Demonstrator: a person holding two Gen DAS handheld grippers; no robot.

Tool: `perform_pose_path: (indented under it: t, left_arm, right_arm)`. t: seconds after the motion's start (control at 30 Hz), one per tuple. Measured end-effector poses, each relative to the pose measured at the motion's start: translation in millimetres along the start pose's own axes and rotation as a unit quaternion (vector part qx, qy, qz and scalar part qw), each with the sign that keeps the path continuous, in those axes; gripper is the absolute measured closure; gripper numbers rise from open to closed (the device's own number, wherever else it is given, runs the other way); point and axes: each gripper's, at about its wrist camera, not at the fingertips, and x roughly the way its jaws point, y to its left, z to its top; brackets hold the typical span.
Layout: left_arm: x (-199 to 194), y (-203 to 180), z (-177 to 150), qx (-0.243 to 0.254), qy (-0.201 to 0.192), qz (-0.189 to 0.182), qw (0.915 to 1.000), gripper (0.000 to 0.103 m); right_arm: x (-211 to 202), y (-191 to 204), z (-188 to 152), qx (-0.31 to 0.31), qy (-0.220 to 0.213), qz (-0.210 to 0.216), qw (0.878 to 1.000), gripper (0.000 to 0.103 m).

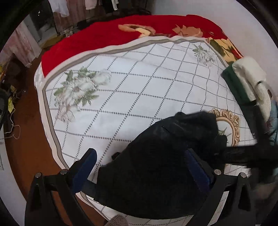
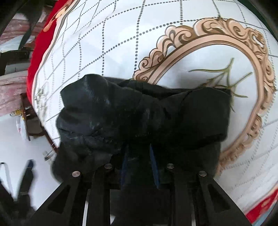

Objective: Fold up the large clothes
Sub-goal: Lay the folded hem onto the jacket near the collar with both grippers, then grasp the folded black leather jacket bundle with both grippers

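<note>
A black garment (image 1: 156,156) lies bunched on the white quilted bed cover (image 1: 130,87), between and over the jaws of my left gripper (image 1: 140,163). The left jaws stand wide apart, blue pads showing, with the cloth draped on the right finger (image 1: 196,166). In the right wrist view the same black garment (image 2: 139,113) is bundled right in front of my right gripper (image 2: 139,154), whose blue-padded jaws are close together with black cloth pinched between them. The right gripper's arm shows as a dark blur at the right of the left wrist view (image 1: 252,153).
A red floral blanket (image 1: 104,34) lies along the far side of the bed. A stack of folded clothes, green and cream (image 1: 246,81), sits at the bed's right edge. Brown floor (image 1: 29,139) lies to the left, with hanging clothes (image 1: 73,10) beyond. A gold ornate frame print (image 2: 225,52) marks the cover.
</note>
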Motion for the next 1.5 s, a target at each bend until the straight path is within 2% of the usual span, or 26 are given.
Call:
perform_pose_path:
  t: [0.03, 0.07, 0.13, 0.2, 0.27, 0.33, 0.37, 0.47, 0.57, 0.63, 0.7, 0.77, 0.83, 0.87, 0.9, 0.97, 1.07, 1.13, 1.17, 1.2, 1.23, 1.27, 1.3, 1.4, 1.43, 1.5]
  left_arm:
    - [-1, 0, -1, 0.000, -0.001, 0.001, 1.0000, 0.000]
    - [-2, 0, -3, 0.002, -0.003, 0.004, 1.0000, 0.000]
    - [1, 0, -5, 0.003, -0.002, 0.012, 0.9999, 0.000]
    - [5, 1, -5, -0.001, 0.001, 0.017, 0.9998, 0.000]
    - [11, 3, -5, -0.001, -0.001, 0.031, 0.9995, 0.000]
    - [18, 3, -4, 0.013, -0.006, 0.057, 0.9983, 0.000]
    - [21, 3, -4, 0.018, -0.006, 0.063, 0.9979, 0.000]
    - [27, 3, -3, 0.022, 0.001, 0.070, 0.9973, 0.000]
    - [24, -2, -4, 0.028, -0.003, 0.069, 0.9972, 0.000]
    - [26, -8, -8, 0.042, -0.004, 0.080, 0.9959, 0.000]
    - [32, -13, -12, 0.050, 0.004, 0.086, 0.9950, 0.000]
    - [37, -17, -16, 0.053, 0.011, 0.090, 0.9945, 0.000]
    - [40, -18, -21, 0.057, 0.015, 0.097, 0.9935, 0.000]
    - [40, -18, -24, 0.058, 0.015, 0.100, 0.9932, 0.000]
    - [41, -17, -28, 0.061, 0.017, 0.107, 0.9923, 0.000]
    - [44, -14, -33, 0.070, 0.013, 0.119, 0.9903, 0.000]
    - [46, -6, -42, 0.065, 0.027, 0.131, 0.9889, 0.000]
    - [38, 0, -48, 0.050, 0.025, 0.130, 0.9899, 0.000]
    - [35, 2, -51, 0.046, 0.023, 0.131, 0.9900, 0.000]
    - [34, 4, -57, 0.042, 0.023, 0.136, 0.9896, 0.000]
    - [37, 6, -61, 0.041, 0.026, 0.137, 0.9893, 0.000]
    - [40, 7, -63, 0.041, 0.027, 0.140, 0.9890, 0.000]
    - [47, 8, -68, 0.042, 0.025, 0.144, 0.9884, 0.000]
    - [63, 8, -70, 0.042, 0.026, 0.147, 0.9879, 0.000]
    - [65, 7, -70, 0.044, 0.025, 0.149, 0.9876, 0.000]
    - [65, 7, -69, 0.046, 0.022, 0.149, 0.9876, 0.000]
  right_arm:
    - [-14, 1, -1, 0.007, -0.001, 0.014, 1.000, 0.075]
    - [-42, 3, -10, 0.009, -0.016, 0.046, 0.999, 0.075]
    - [-69, 8, -12, 0.005, -0.048, 0.090, 0.995, 0.073]
    - [-68, 14, -3, 0.003, -0.051, 0.106, 0.993, 0.073]
    - [-31, 19, 15, 0.002, -0.025, 0.088, 0.996, 0.073]
    - [20, 25, 28, -0.005, -0.001, 0.046, 0.999, 0.074]
    - [28, 30, 31, -0.007, -0.001, 0.043, 0.999, 0.074]
    - [11, 50, 31, -0.031, 0.010, 0.025, 0.999, 0.069]
    - [-37, 33, 3, -0.031, -0.020, 0.061, 0.997, 0.068]
    - [-62, 21, -23, -0.021, -0.040, 0.066, 0.997, 0.068]
    - [-66, 5, -45, -0.011, -0.031, 0.028, 0.999, 0.068]
    - [-49, -13, -58, -0.005, 0.008, -0.007, 1.000, 0.068]
    - [-20, -27, -63, -0.005, 0.035, -0.028, 0.999, 0.074]
    - [-7, -30, -62, -0.014, 0.029, -0.054, 0.998, 0.082]
    - [12, -32, -59, -0.015, 0.030, -0.080, 0.996, 0.083]
    - [32, -31, -51, -0.001, 0.030, -0.091, 0.995, 0.084]
    - [33, -31, -50, 0.010, 0.043, -0.101, 0.994, 0.084]
    - [21, -36, -57, 0.005, 0.043, -0.072, 0.996, 0.081]
    - [9, -40, -63, -0.001, 0.037, -0.037, 0.999, 0.070]
    - [-6, -46, -71, -0.007, 0.025, 0.017, 1.000, 0.048]
    - [-19, -53, -78, -0.009, 0.011, 0.065, 0.998, 0.036]
    - [-37, -67, -88, -0.007, -0.012, 0.110, 0.994, 0.016]
    - [-51, -83, -97, 0.001, -0.037, 0.123, 0.992, 0.012]
    - [-64, -128, -109, 0.018, -0.091, 0.124, 0.988, 0.012]
    - [-53, -151, -108, 0.028, -0.097, 0.141, 0.985, 0.012]
    - [-23, -168, -99, 0.047, -0.080, 0.191, 0.977, 0.012]
